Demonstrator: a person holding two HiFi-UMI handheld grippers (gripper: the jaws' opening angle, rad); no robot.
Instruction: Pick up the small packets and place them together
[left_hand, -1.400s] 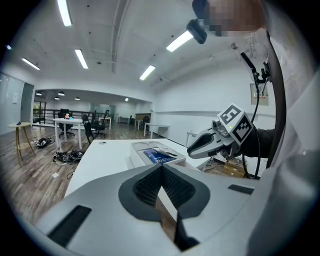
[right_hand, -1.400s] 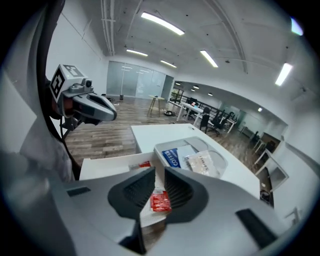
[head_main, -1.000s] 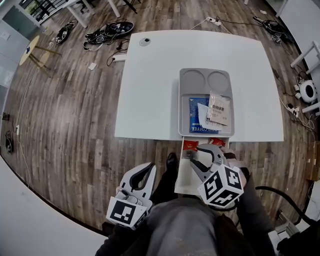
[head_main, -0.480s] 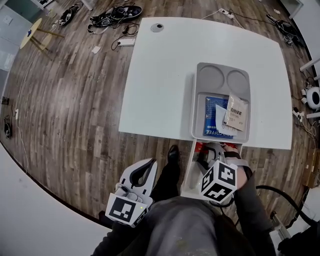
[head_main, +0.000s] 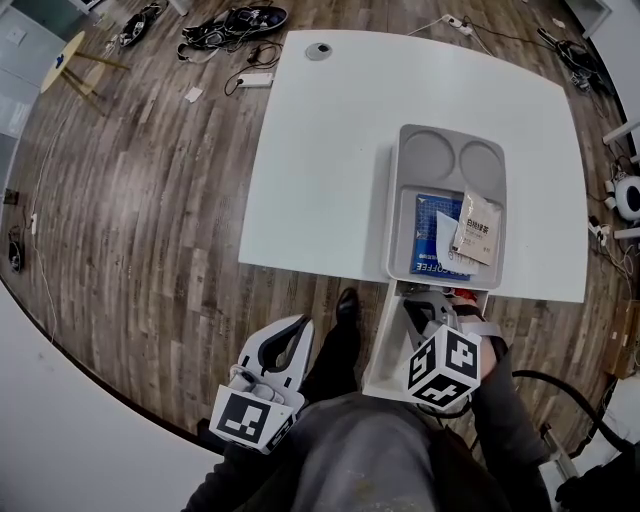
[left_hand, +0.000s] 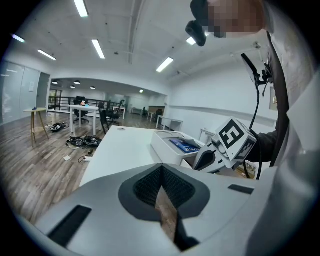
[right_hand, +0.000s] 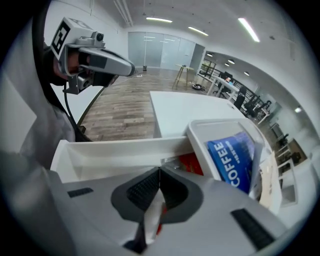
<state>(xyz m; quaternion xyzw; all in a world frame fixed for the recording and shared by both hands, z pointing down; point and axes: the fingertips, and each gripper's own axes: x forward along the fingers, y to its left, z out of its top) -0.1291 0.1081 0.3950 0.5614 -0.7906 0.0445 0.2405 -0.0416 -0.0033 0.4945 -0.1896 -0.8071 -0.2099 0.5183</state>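
Packets lie in two places at the near edge of the white desk (head_main: 330, 150). A grey tray (head_main: 397, 200) sits on the desk with its short end at that edge. Its two round recesses on the far side are bare, and its rectangular compartment holds three packets. The blue coffee packet (head_main: 428, 250) lies flat at the bottom, a white packet (head_main: 444, 230) lies on top of it, and a beige packet (head_main: 478, 228) leans across both towards the tray's right wall.

Just below the desk edge, a long white box (head_main: 385, 350) runs from the tray towards the person's lap (head_main: 370, 450). A red packet (right_hand: 192, 162) lies at the far end of the box, close under the tray's wall.

The right gripper (head_main: 420, 308) points steeply down into that far end. Its jaws have just closed and now meet at the tips. A thin strip of white and red is caught between them, at the near edge of the red packet. How much of the packet they hold is hidden by the gripper's body.

The left gripper (head_main: 297, 335) hangs to the left of the lap, over the wooden floor (head_main: 130, 200) and well apart from the tray and the box. Its jaws are pressed together with nothing in them, and only floor shows through the slit behind the tips. Cables (head_main: 225, 25) lie on the floor beyond the far left corner of the desk.
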